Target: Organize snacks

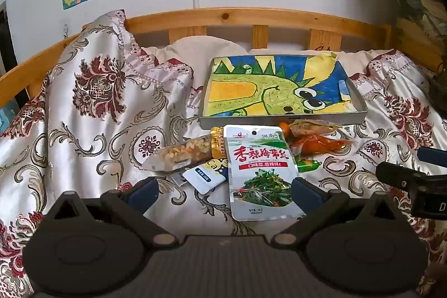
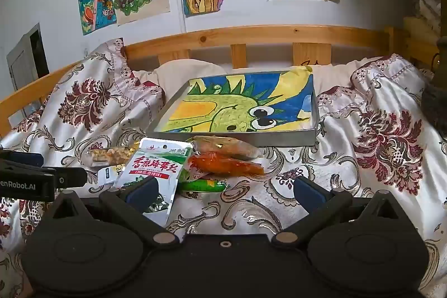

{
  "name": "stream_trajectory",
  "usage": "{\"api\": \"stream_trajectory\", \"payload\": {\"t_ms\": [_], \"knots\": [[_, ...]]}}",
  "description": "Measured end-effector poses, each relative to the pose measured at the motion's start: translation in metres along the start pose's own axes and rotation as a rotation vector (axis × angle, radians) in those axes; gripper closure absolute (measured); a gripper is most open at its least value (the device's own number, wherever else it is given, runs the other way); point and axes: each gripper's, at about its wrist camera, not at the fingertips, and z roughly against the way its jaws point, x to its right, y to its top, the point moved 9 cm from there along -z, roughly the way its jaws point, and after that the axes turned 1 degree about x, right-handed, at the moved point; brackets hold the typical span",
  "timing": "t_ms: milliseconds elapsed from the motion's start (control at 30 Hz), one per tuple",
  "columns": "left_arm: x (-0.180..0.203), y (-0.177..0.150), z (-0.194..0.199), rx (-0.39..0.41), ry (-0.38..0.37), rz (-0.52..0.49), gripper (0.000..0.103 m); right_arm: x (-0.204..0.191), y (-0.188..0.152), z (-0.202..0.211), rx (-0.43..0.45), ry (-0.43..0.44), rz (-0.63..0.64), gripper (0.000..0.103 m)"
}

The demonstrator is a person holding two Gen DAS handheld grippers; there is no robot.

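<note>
On the bed, snacks (image 1: 251,158) lie piled just before the tray (image 1: 360,99), none in it; nothing sorted yet. Left gripper (image 1: 223,190) and right gripper (image 2: 225,190) both released, empty.

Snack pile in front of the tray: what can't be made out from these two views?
- Blue-and-white sachet: mostly under the seaweed pouch in the left wrist view; label unreadable.
- Green packet: end hidden by the pouch in the right wrist view.
- Seaweed pouch's lower corner: behind the right tongs, which stand open.
</note>
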Motion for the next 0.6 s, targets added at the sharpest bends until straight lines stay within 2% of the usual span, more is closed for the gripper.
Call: {"api": "stream_trajectory", "payload": {"t_ms": [600], "knots": [[0.0003,-0.0004,-0.0015,-0.004,0.009,-0.003,0.0,0.0002,0.0,0.0005,0.0,0.001,-0.002,0.001]]}}
